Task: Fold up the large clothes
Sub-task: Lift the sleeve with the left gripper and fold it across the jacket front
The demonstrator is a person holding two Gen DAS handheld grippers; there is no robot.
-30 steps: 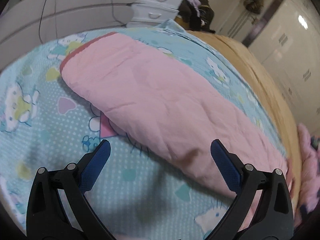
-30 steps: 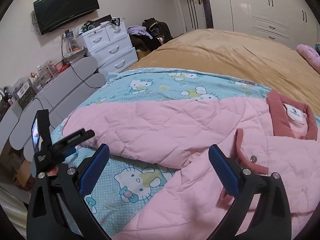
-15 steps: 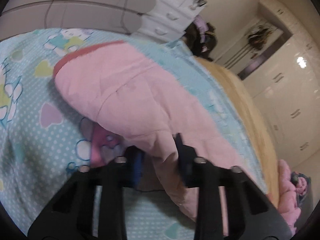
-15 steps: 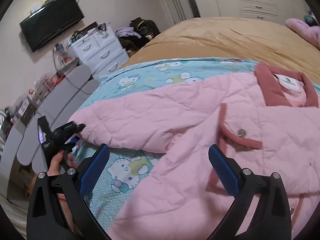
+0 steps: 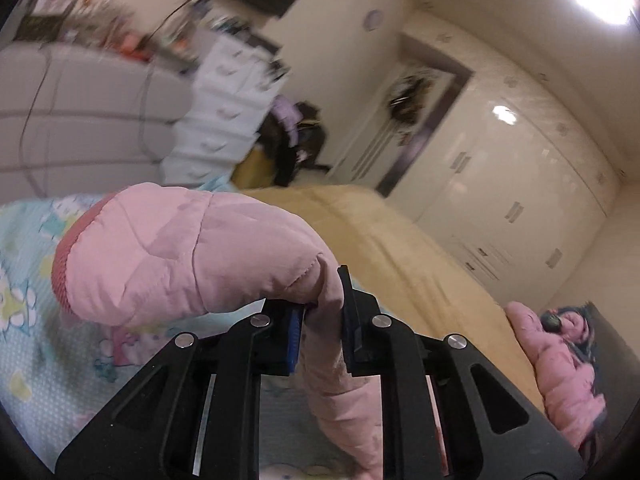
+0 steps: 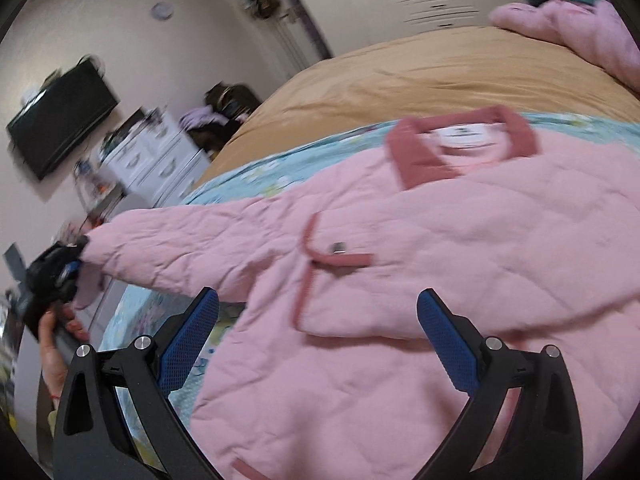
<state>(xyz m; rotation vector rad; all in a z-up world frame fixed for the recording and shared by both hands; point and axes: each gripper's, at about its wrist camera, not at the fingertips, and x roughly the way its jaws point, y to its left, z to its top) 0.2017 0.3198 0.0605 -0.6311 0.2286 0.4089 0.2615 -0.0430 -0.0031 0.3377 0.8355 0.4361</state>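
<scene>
Item: pink quilted jacket, large, with darker rose collar and rose piping around a chest pocket bearing a metal snap; white label inside the neck. Location: spread front-up across a light blue cartoon-print sheet, which lies over a tan bedcover. One sleeve is raised off the sheet, its rose cuff hanging free to the left in the left wrist view. Left gripper: jaws drawn narrow and clamped on a pinch of the sleeve fabric, the cloth bunched between the blue pads and trailing down below them; in the right wrist view the same tool appears at the sleeve's far end, held in a person's hand. Right gripper: jaws spread wide, nothing between the pads, poised above the jacket's lower front near the pocket. Surroundings: second pink garment heaped at the far edge of the bedcover; white chest of drawers; wall-mounted black television; white wardrobe doors; dark pile of clothing on the floor beside the drawers.
</scene>
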